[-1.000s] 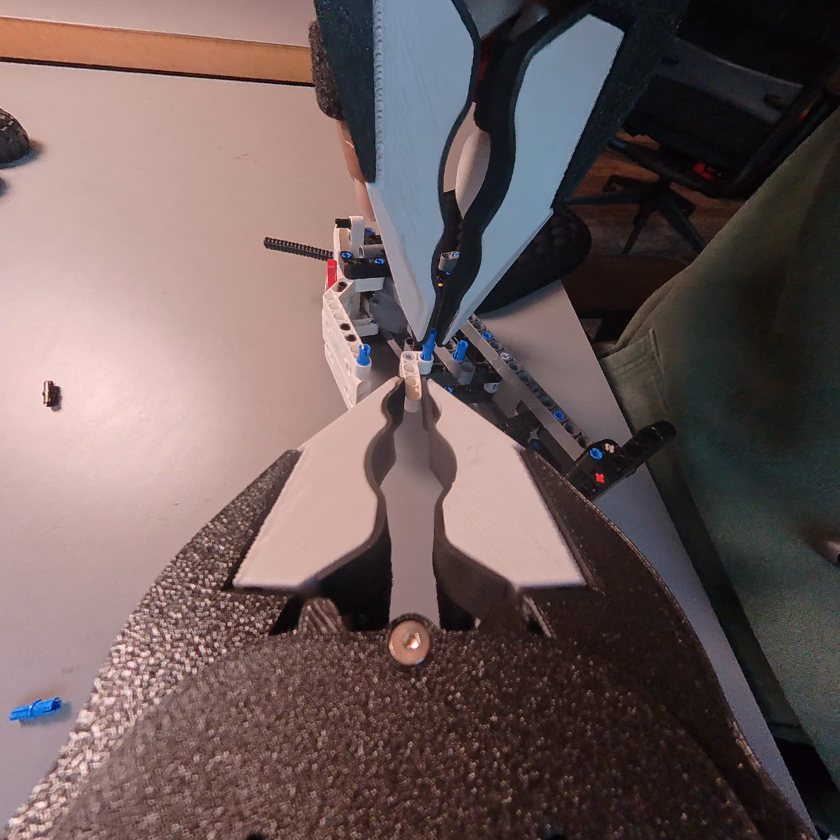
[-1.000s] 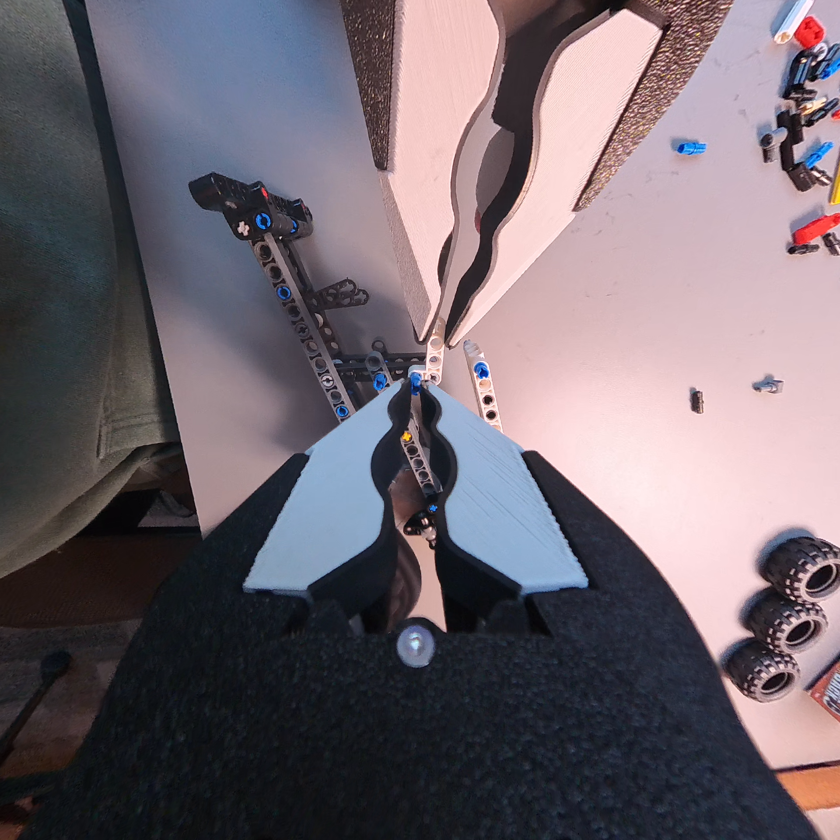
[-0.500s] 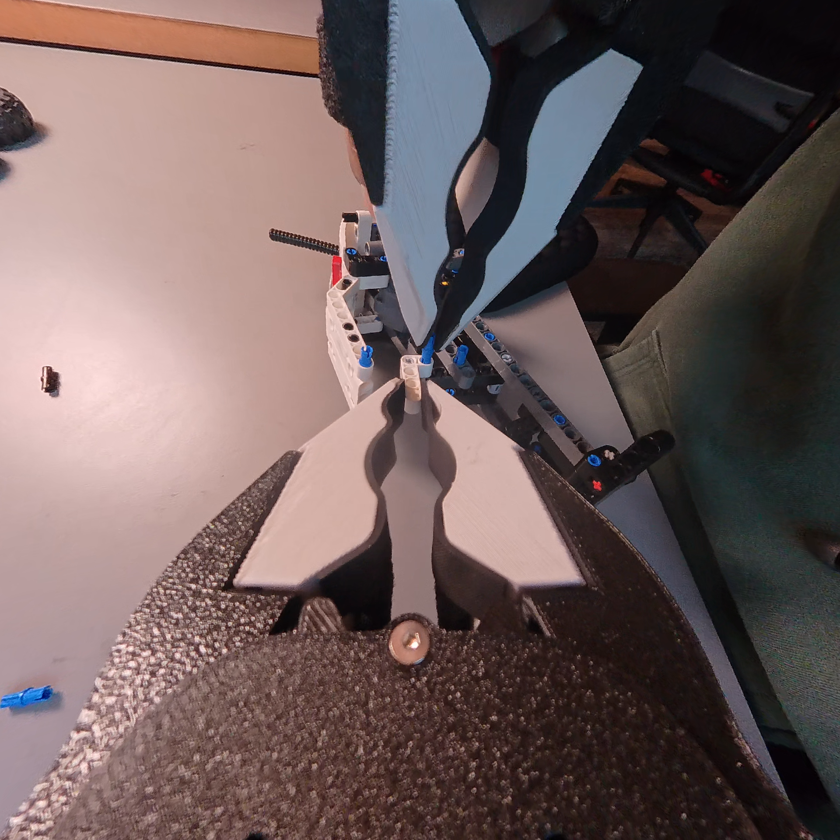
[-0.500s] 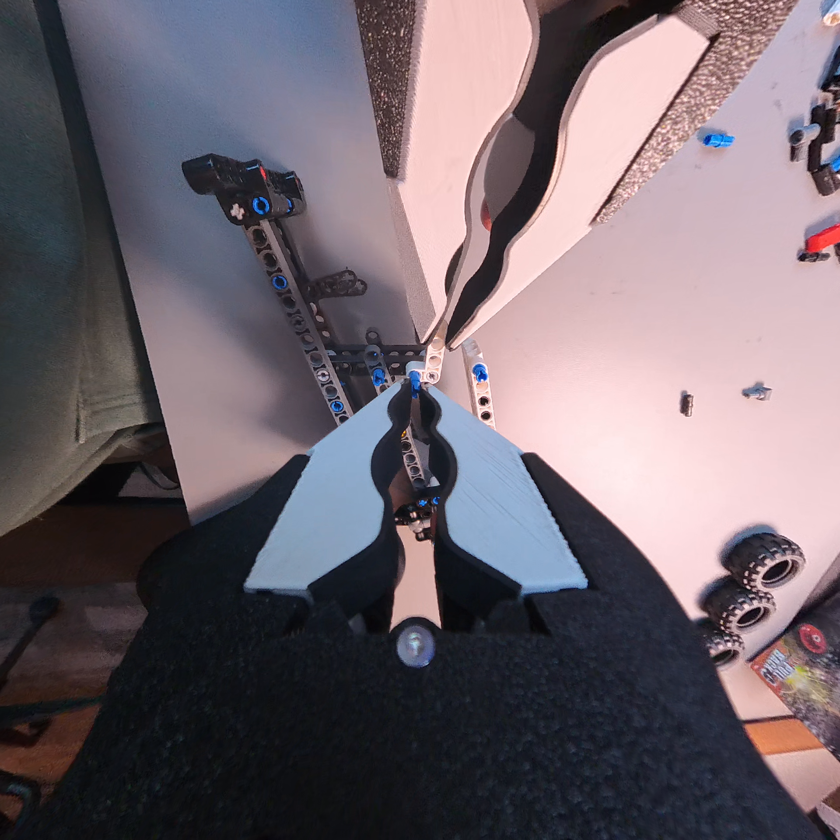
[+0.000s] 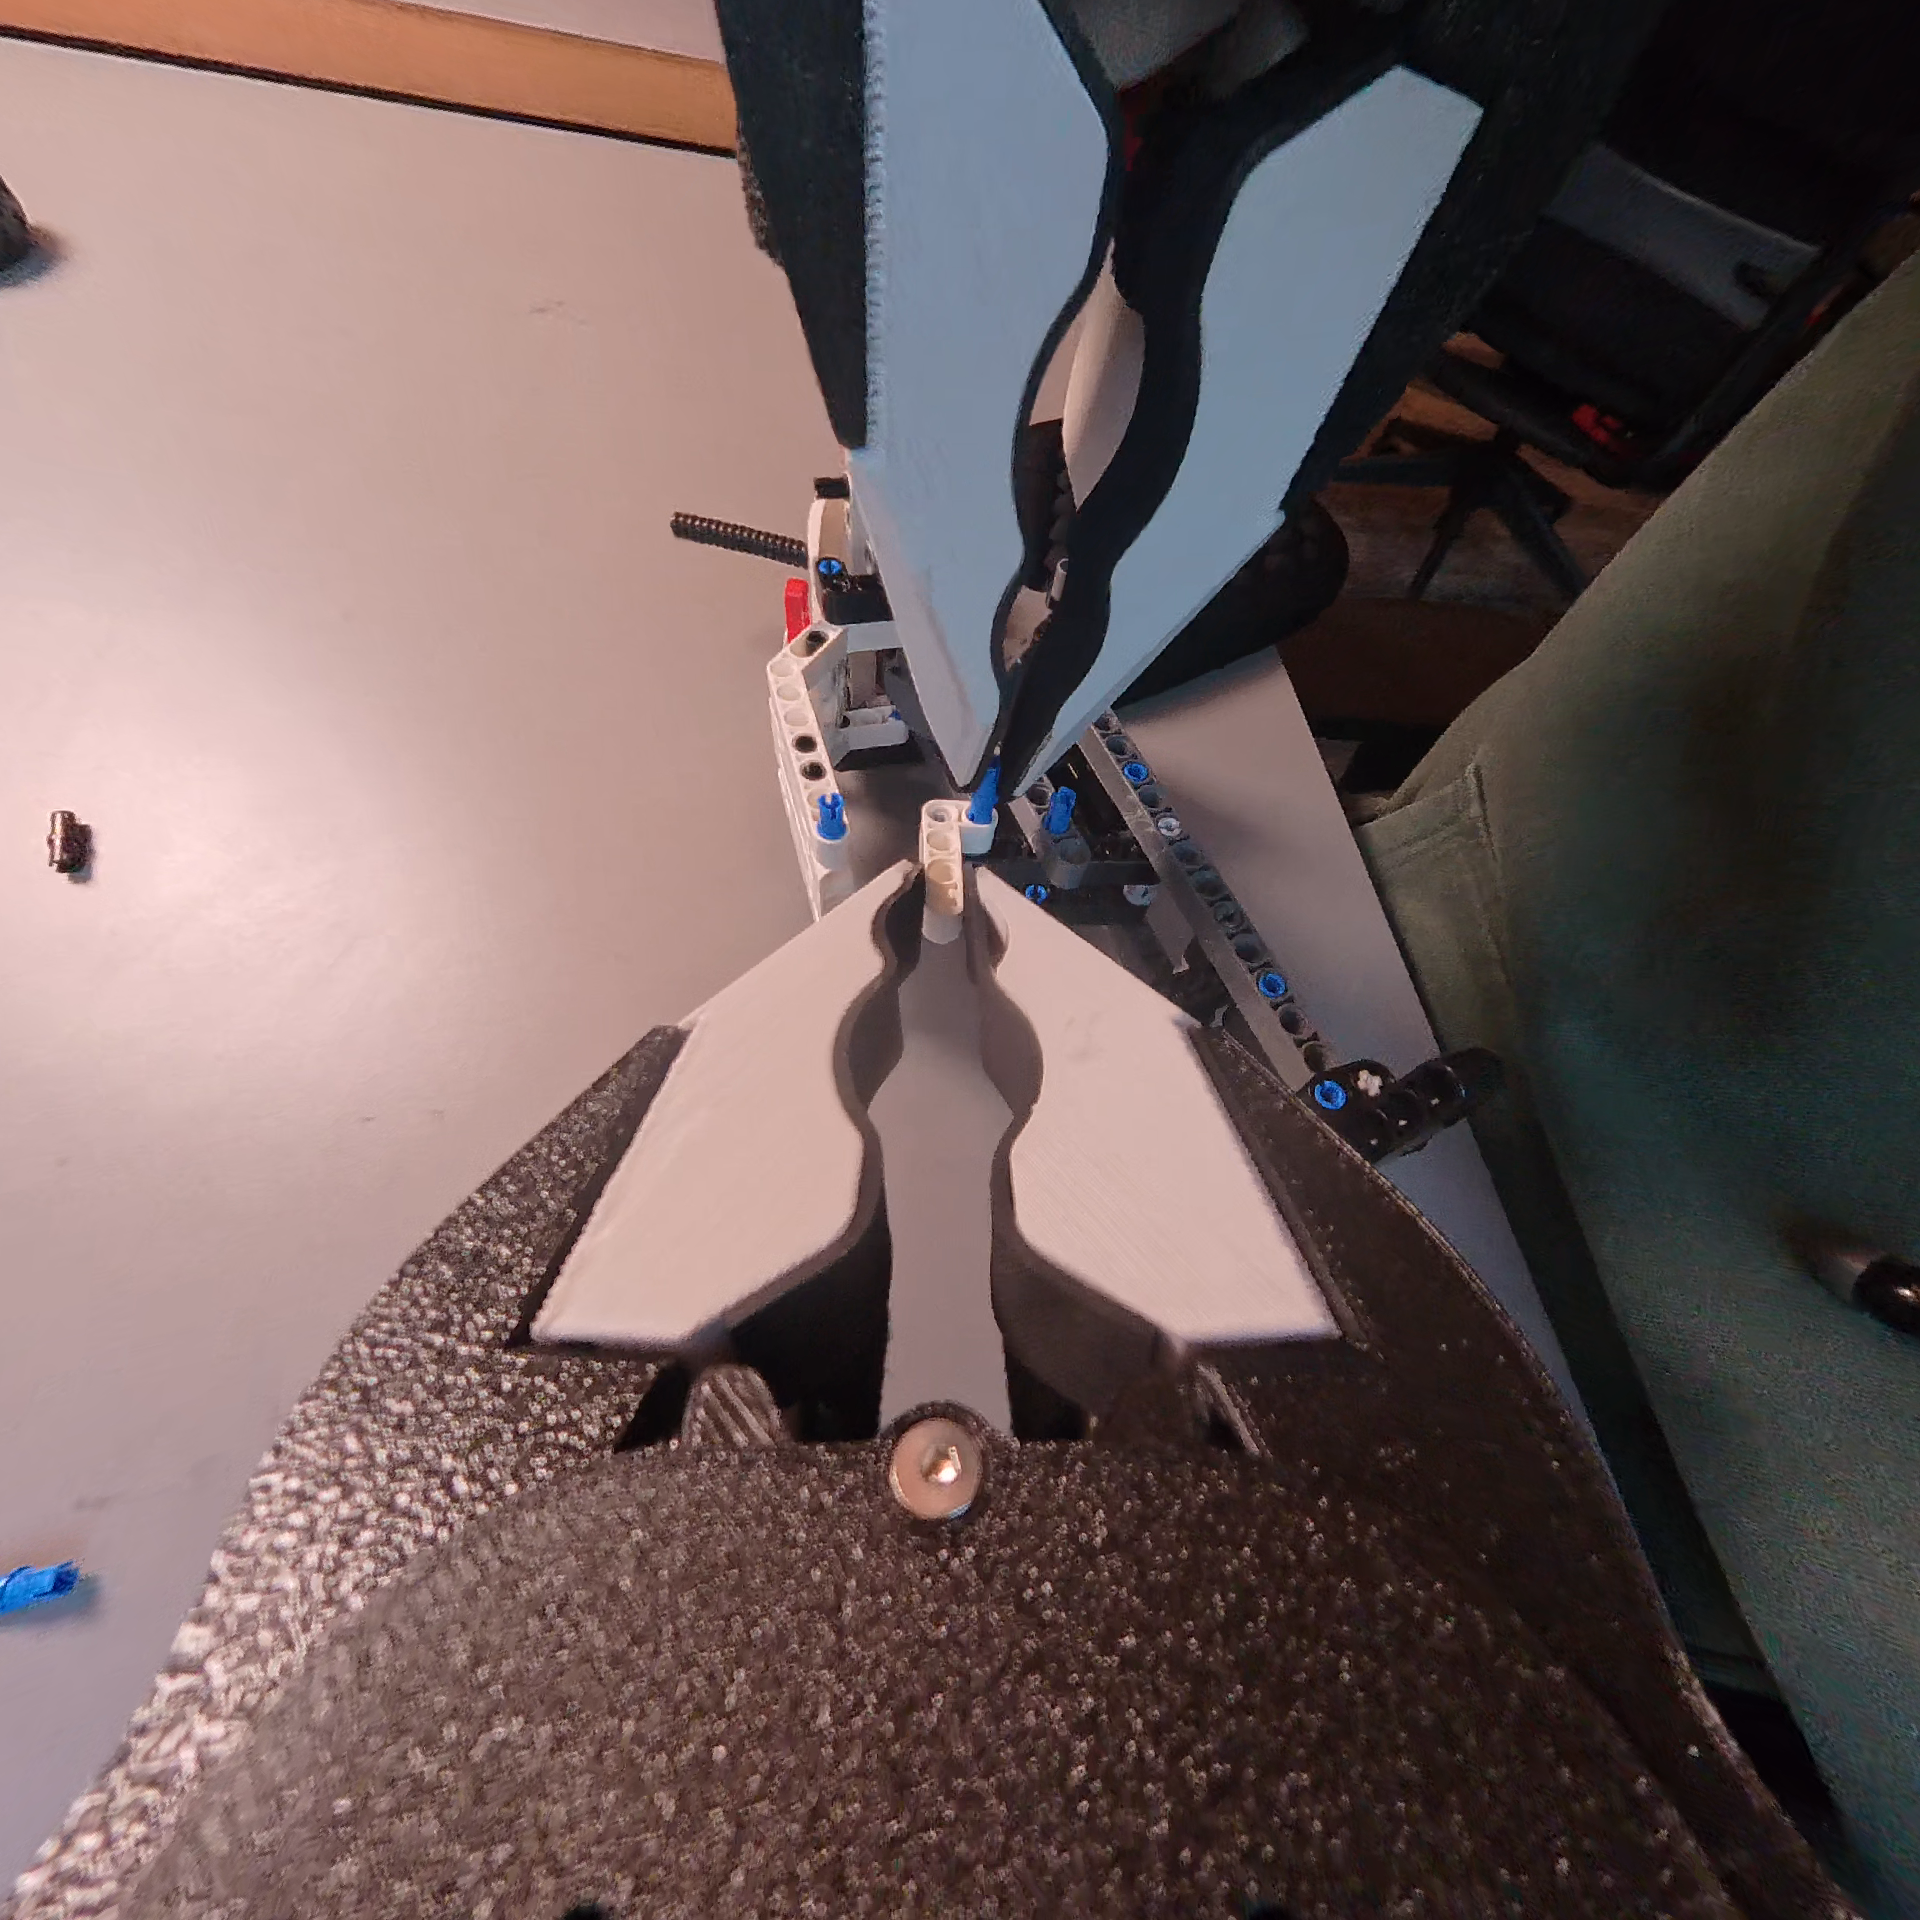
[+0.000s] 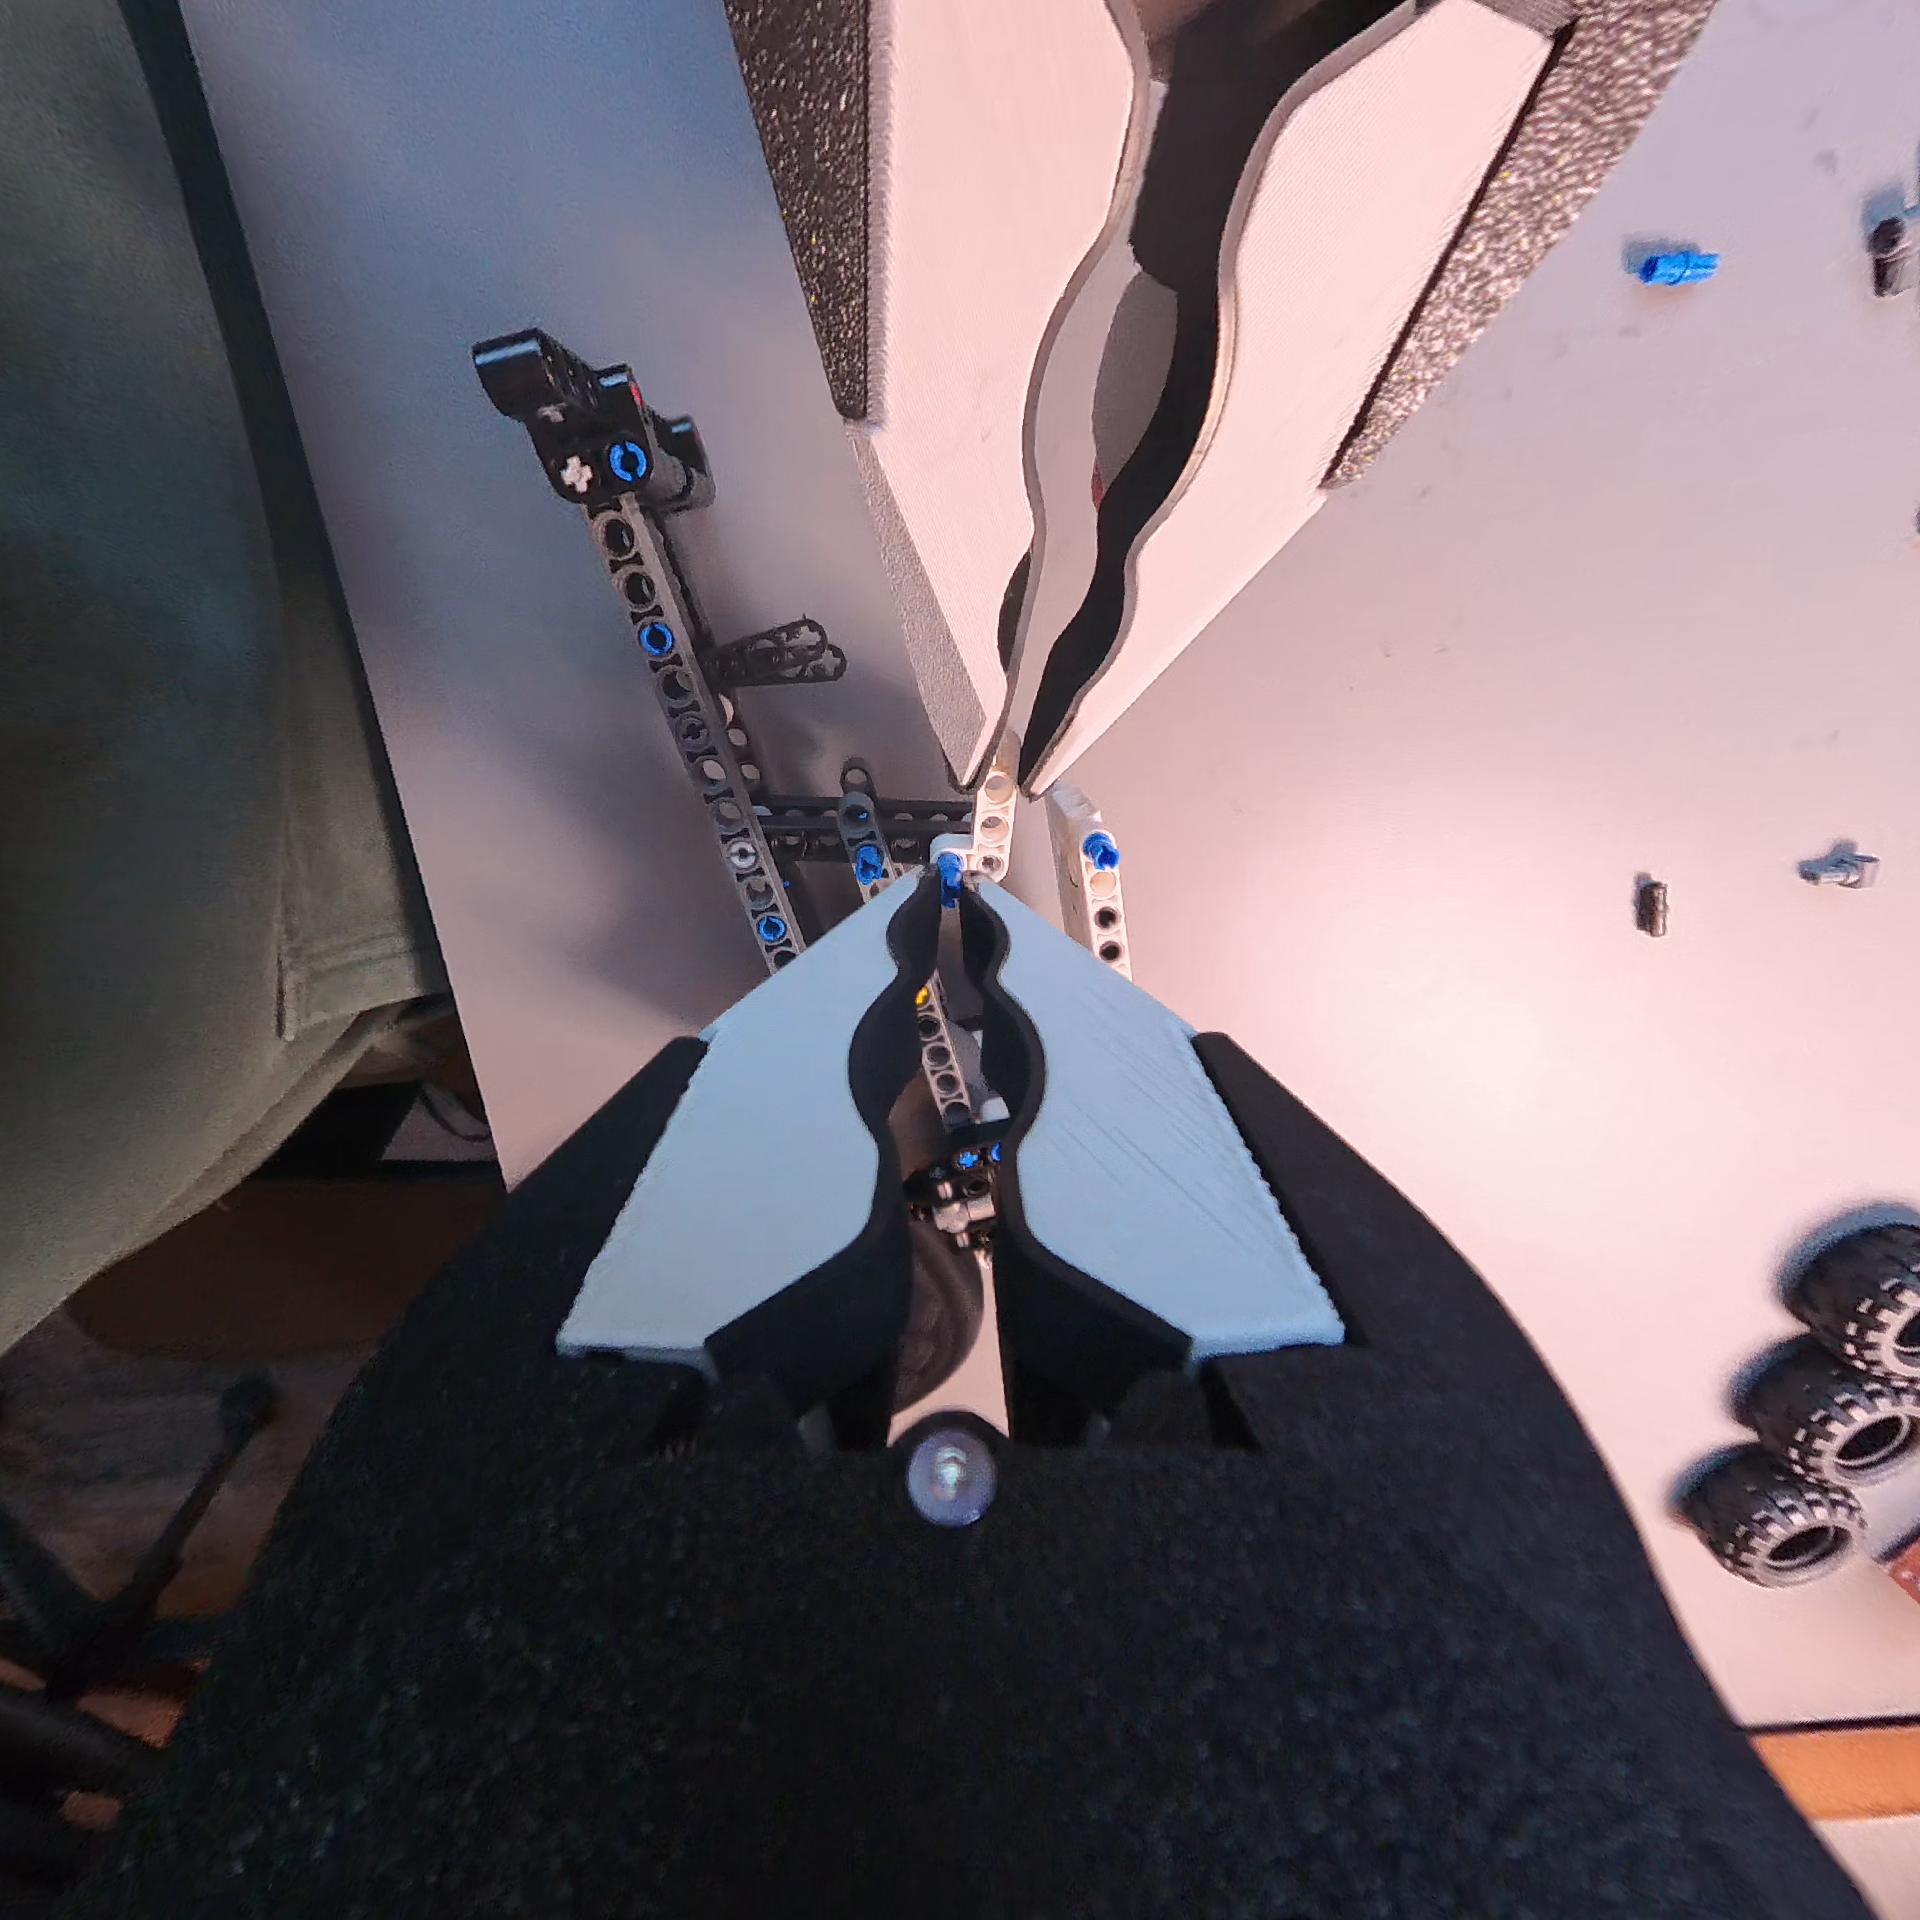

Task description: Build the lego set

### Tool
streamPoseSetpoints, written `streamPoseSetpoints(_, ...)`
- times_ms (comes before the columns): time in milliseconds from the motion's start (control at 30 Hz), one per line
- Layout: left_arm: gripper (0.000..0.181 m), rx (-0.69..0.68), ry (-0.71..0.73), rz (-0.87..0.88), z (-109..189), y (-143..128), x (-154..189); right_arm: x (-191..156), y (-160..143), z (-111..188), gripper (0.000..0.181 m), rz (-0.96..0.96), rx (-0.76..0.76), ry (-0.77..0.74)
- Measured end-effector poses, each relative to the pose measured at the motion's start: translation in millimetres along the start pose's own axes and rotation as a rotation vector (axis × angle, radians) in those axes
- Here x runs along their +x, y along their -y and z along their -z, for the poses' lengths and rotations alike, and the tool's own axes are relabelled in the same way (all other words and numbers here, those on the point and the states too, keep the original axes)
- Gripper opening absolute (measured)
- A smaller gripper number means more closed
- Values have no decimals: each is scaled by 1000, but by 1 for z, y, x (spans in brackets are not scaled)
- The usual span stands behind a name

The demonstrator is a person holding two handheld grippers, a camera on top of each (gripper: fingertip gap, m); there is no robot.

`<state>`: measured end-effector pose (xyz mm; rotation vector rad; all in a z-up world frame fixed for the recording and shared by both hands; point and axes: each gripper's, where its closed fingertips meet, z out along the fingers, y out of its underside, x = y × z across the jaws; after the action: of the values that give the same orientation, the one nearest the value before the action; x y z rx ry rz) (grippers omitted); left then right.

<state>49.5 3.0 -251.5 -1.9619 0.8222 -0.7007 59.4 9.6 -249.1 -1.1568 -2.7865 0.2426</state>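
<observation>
My left gripper is shut on a short white beam, held just above the half-built chassis. My right gripper comes in from above, tip to tip with the left one, and is shut on a blue pin whose end sits at the beam's hole. In the right wrist view, my right gripper pinches the blue pin. There the left gripper holds the white beam from above. The chassis's long grey beam ends in a black block.
The table edge runs close beside the chassis, with a person's green clothing beyond it. Black tyres lie at the right. A loose blue pin, a small black piece and a grey piece lie on the table. Only a small space, under 4 cm, lies between the two pairs of fingers.
Both grippers stay shut and tip to tip over the chassis. In the right wrist view the left gripper looms larger and more tilted. The chassis has not moved.
</observation>
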Motion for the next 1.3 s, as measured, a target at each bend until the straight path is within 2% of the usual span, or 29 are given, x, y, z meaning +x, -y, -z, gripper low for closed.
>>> streamPoseSetpoints(200, 9, -38, -19, 27, 0, -6, 3, -3, 2, 0, 3, -30, 34, 27)
streamPoseSetpoints(267, 26, -69, -44, 67, 3, -12, 4, -4, 1, 1, 3, -21, 31, 24)
streamPoseSetpoints(367, 44, -88, -191, 289, 6, -18, 15, -6, 1, 2, 3, -15, 41, 18)
streamPoseSetpoints(400, 55, -74, -288, 393, 5, -16, 25, -6, 0, 2, 3, -14, 49, 13)
streamPoseSetpoints(433, 59, -48, -378, 495, 3, -11, 35, -7, 0, 2, 3, -14, 57, 6)
streamPoseSetpoints(567, 92, -18, -501, 797, -13, -7, 44, -10, -1, 4, 3, -15, 108, -40)
streamPoseSetpoints(633, 92, 30, -508, 867, -21, 0, 42, -12, -1, 5, 3, -17, 137, -69)
streamPoseSetpoints(700, 82, 68, -484, 911, -29, 3, 36, -14, -2, 6, 3, -15, 163, -95)
streamPoseSetpoints(800, 69, 43, -481, 931, -37, 0, 41, -20, -4, 7, 3, -24, 199, -109)
streamPoseSetpoints(933, 52, 17, -394, 883, -46, -5, 41, -25, -8, 9, 3, -20, 217, -136)
streamPoseSetpoints(1033, 51, 10, -340, 806, -48, -4, 41, -29, -11, 11, 2, -47, 233, -119)
streamPoseSetpoints(1233, 50, 11, -296, 756, -49, -4, 40, -28, -13, 11, 2, -73, 247, -153)
streamPoseSetpoints(1300, 50, 4, -289, 739, -49, -4, 41, -30, -13, 11, 2, -121, 271, -123)
